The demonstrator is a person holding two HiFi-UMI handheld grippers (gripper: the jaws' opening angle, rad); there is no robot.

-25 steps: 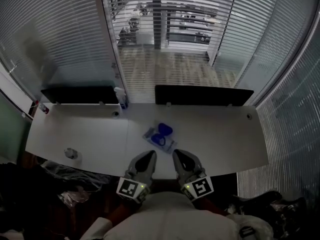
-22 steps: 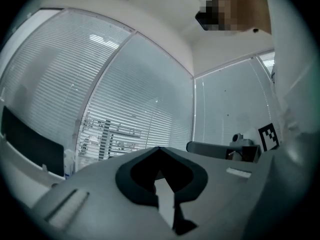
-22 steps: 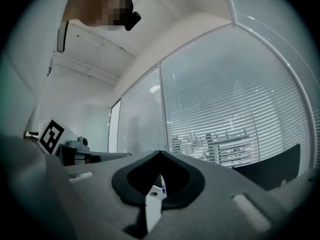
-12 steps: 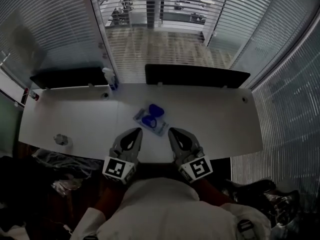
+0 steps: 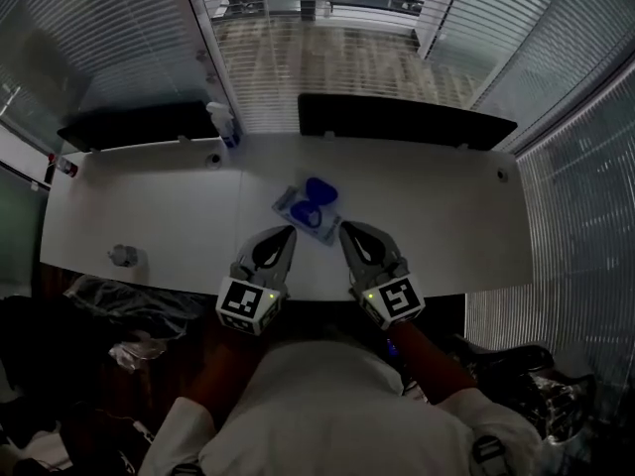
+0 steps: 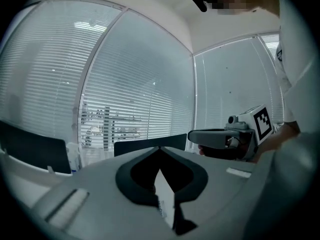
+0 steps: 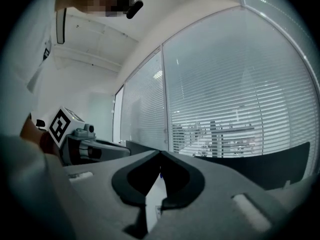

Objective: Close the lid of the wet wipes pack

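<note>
pack: lid open, near desk's front edge
left gripper: we see jaws together, empty
right gripper: same

The left tool and the right tool have moved forward over the counter. The wet wipes pack, earlier well ahead of their tips, now lies just ahead, between them.

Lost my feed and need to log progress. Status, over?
Shut and empty: left hand-held gripper, right hand-held gripper. Just ahead, wet wipes pack untouched, blue lid looks open. Nothing in between.
</note>
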